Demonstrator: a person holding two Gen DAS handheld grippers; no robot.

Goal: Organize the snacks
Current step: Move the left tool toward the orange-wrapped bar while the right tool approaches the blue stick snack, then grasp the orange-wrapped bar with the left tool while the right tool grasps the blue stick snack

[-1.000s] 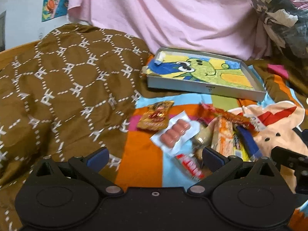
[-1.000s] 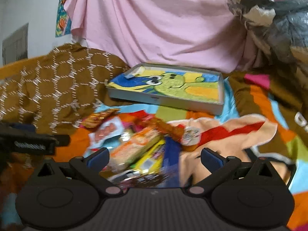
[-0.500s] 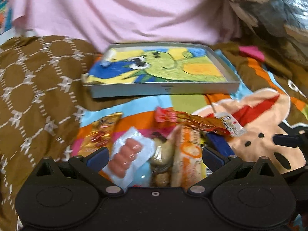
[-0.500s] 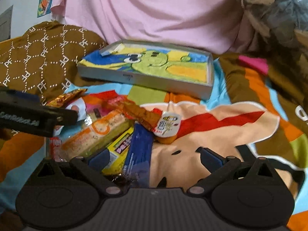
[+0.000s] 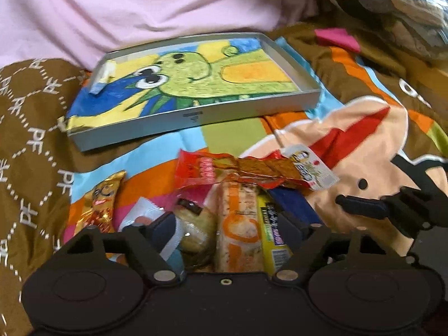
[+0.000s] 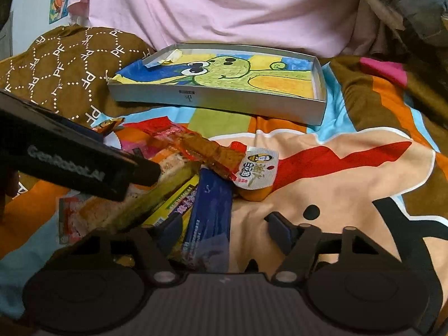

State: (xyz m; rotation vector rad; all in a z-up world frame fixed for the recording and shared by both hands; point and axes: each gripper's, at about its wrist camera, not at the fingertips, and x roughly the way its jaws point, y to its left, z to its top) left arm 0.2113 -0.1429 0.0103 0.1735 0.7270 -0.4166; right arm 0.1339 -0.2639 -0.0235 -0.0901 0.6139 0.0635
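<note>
Black plastic left gripper (image 5: 228, 225) sits low over the snack pile, jaws spread wide, straddling an orange-and-white wrapped biscuit bar (image 5: 238, 224), a clear-wrapped brown bun (image 5: 193, 229) and a yellow wrapped bar (image 5: 270, 229); no contact with any of them can be confirmed. Black plastic right gripper (image 6: 222, 226) is likewise released, jaws wide, with a dark blue flat packet (image 6: 210, 212) lying between the fingers, nothing clamped. Pile rests on a multicoloured cartoon-print blanket (image 6: 336, 179). Gold foil snack packet (image 5: 103, 198) lies at the pile's left edge. Farther out, a long red-and-brown wrapped strip (image 5: 238, 170) lies across the pile's far side; a small jelly cup with printed foil lid (image 6: 256, 172) touches its right end. Beyond the pile, well apart, a shallow grey rectangular tray lined with a green cartoon drawing (image 6: 224, 100) sits on the blanket, tilted. Brown patterned quilt (image 5: 30, 106) left; pink draped cloth (image 6: 224, 8) behind.
</note>
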